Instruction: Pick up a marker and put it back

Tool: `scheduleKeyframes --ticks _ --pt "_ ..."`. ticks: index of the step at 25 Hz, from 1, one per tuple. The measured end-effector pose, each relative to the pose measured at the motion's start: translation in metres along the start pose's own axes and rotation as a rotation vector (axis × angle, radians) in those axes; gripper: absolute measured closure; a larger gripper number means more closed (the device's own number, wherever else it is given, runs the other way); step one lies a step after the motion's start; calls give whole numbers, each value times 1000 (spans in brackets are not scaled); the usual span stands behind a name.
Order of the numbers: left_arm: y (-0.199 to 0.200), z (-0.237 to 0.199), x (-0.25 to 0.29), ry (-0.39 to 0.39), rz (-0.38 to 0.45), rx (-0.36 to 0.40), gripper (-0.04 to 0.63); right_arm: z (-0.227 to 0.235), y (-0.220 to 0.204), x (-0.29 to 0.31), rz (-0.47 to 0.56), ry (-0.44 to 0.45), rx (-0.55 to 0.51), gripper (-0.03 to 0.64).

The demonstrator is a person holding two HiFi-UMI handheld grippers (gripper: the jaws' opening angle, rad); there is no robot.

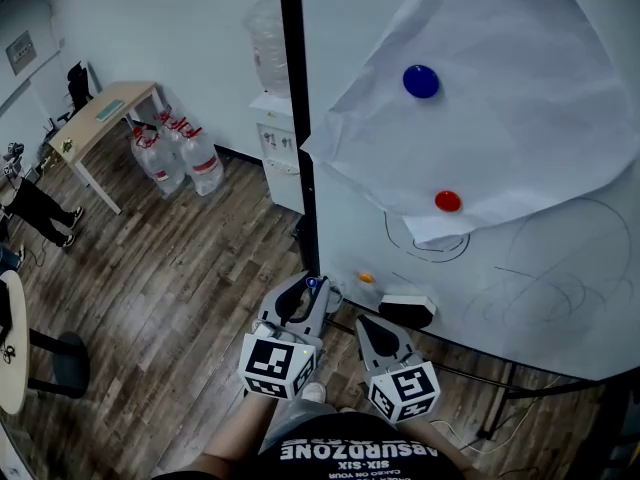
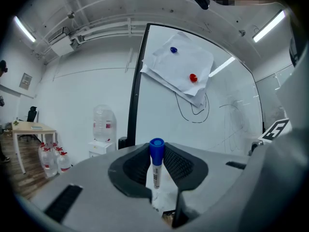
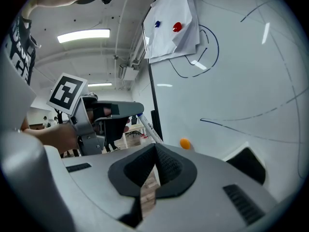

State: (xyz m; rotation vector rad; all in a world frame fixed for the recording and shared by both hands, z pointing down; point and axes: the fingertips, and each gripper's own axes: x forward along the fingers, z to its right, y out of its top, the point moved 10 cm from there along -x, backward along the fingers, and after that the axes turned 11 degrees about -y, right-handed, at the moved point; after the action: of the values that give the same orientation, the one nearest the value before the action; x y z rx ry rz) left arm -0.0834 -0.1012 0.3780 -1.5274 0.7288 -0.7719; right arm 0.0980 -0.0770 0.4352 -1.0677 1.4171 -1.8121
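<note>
Head view, step: I am judging the pick done; next I am needing to lower the marker (image 2: 155, 170) beside the eraser (image 1: 407, 308) and release it.
Whiteboard (image 1: 520, 268): rising just ahead of me.
Dispenser bottle (image 1: 268, 53): looking nearly empty, though I am unsure.
Floor jugs (image 1: 180, 158): apparently holding water, clustering by the bench.
Left gripper (image 2: 156, 150): fingers clamping the blue-capped marker upright.
Right gripper (image 3: 155, 151): fingers resting together, carrying nothing.

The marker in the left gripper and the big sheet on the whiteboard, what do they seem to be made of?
The marker looks like plastic: it has a glossy blue cap and a smooth white barrel with print on it. The sheet is apparently thin matte white paper: it is creased and its lower corner folds away from the whiteboard.
</note>
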Motion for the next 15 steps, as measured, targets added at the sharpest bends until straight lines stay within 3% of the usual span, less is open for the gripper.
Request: scheduleKeyframes --ticks 15 --pt "-30 -21 22 -21 -75 -67 508 3 -3 13 -15 -20 15 620"
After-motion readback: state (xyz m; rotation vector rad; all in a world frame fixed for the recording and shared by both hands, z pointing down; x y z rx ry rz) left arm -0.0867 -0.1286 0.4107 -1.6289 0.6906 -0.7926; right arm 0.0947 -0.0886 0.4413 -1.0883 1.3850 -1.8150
